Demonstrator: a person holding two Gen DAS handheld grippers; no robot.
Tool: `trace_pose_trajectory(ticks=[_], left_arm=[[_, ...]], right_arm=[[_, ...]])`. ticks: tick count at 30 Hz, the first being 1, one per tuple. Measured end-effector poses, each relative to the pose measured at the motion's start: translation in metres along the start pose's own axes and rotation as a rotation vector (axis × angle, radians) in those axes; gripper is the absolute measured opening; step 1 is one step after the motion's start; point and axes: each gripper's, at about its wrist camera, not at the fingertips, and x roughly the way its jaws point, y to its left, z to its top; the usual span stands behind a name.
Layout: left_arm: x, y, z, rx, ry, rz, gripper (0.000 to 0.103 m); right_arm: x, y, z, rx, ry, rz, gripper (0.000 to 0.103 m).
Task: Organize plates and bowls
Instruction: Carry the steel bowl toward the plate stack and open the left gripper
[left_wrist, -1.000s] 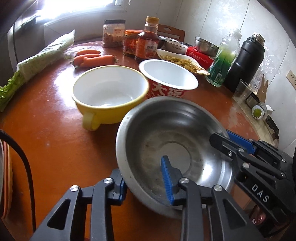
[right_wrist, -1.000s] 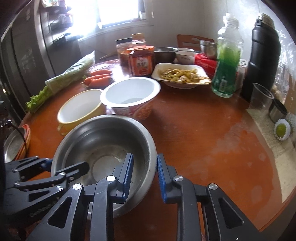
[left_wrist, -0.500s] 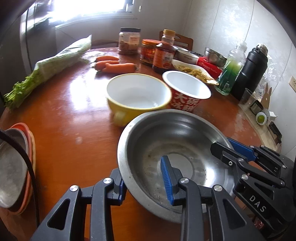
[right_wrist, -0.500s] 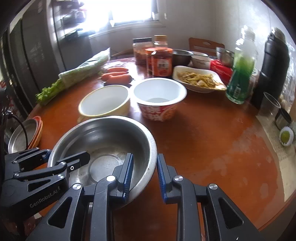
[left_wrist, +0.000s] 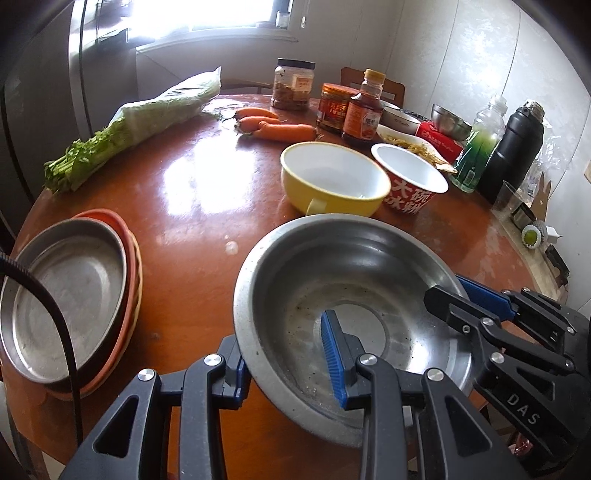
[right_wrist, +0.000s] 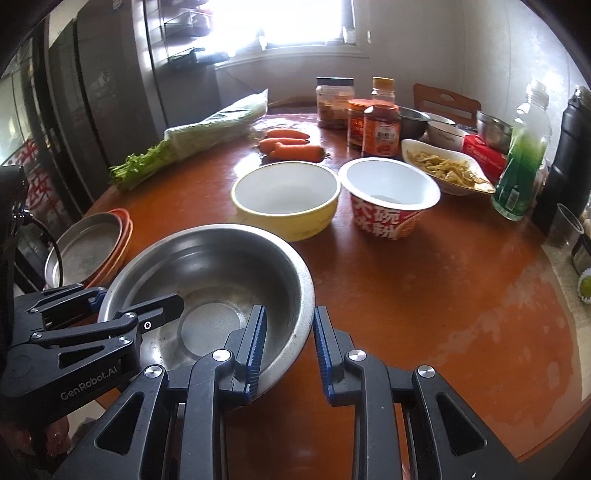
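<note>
A large steel bowl (left_wrist: 351, 291) (right_wrist: 218, 269) is held above the orange table between both grippers. My left gripper (left_wrist: 286, 363) is shut on its near-left rim, one finger inside, one outside. My right gripper (right_wrist: 288, 347) is shut on its right rim; it also shows in the left wrist view (left_wrist: 476, 306). A stack of plates (left_wrist: 70, 295) (right_wrist: 88, 247), steel on top of orange ones, lies at the table's left edge. A yellow bowl (left_wrist: 332, 181) (right_wrist: 288, 199) and a red instant-noodle bowl (left_wrist: 410, 184) (right_wrist: 388, 195) stand beyond.
Celery in a bag (left_wrist: 140, 122), carrots (left_wrist: 277, 127), jars and a sauce bottle (left_wrist: 364, 110), a dish of food (right_wrist: 447, 170), a green bottle (right_wrist: 521, 166), a black flask (left_wrist: 511, 151) and small steel bowls (right_wrist: 493, 133) crowd the far side. A black cable (left_wrist: 48, 306) crosses the plates.
Both grippers have pulled back and to the left with the steel bowl. The plate stack has come into fuller view on the left.
</note>
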Motion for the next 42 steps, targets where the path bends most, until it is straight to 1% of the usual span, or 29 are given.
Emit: trace_pose_trajectory(ticks=[8,17,34,42], left_arm=[[0.005,-0.004,-0.003,0.009,0.009,-0.017,0.033],[0.011,-0.011,-0.004,0.035,0.018,-0.009,0.033],[0.014,0.001,0.0,0.03,0.016,0.035,0.034],[0.017,0.003,-0.001,0.031,0.025,0.028,0.034]], right_arm=[[0.003,-0.003,-0.008,0.01,0.022,-0.011,0.027],[0.002,-0.007,-0.008,0.012,0.02,-0.028,0.027],[0.008,0.002,-0.002,-0.019,0.033,-0.003,0.027],[0.013,0.002,-0.002,-0.016,0.038,0.003,0.028]])
